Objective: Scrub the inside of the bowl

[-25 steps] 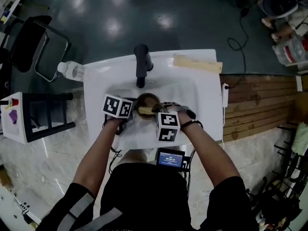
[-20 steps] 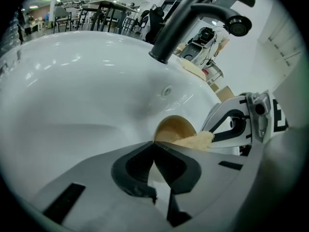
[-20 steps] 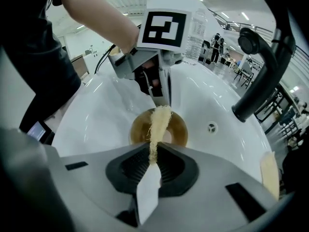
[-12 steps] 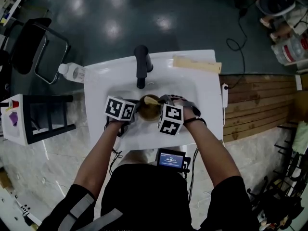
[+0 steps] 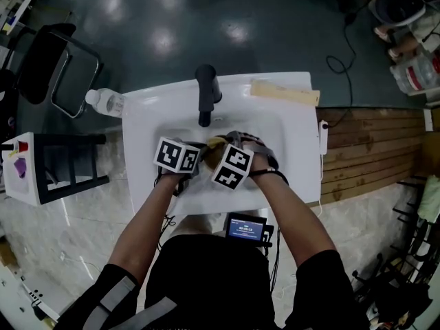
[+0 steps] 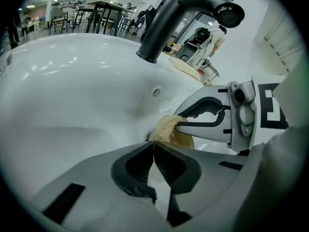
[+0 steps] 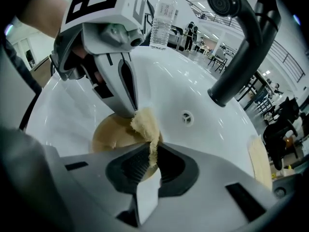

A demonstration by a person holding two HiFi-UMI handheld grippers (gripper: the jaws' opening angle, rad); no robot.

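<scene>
A tan bowl (image 5: pixel 208 155) lies in the white sink (image 5: pixel 148 126), mostly hidden between the two marker cubes. My left gripper (image 5: pixel 196 158) is shut on the bowl's near rim; in the left gripper view its jaws (image 6: pixel 153 146) meet right at the bowl (image 6: pixel 186 139). My right gripper (image 5: pixel 221 151) is shut on a pale yellow cloth (image 7: pixel 145 124) that drapes over the bowl (image 7: pixel 111 132) at its rim. The left gripper's fingers (image 7: pixel 126 98) come down beside the cloth. The right gripper (image 6: pixel 183 123) shows with the cloth (image 6: pixel 166 127) at its tip.
A black faucet (image 5: pixel 205 91) arches over the basin's back, above the overflow hole (image 7: pixel 186 117). A flat beige pad (image 5: pixel 284 91) lies on the sink's back right rim, a water bottle (image 5: pixel 103 100) on its left corner. A small screen device (image 5: pixel 246 229) hangs at the person's waist.
The right gripper has moved away from the person and a little left, rolling as it went, and carried the cloth across the bowl toward the faucet side. The left gripper has stayed put.
</scene>
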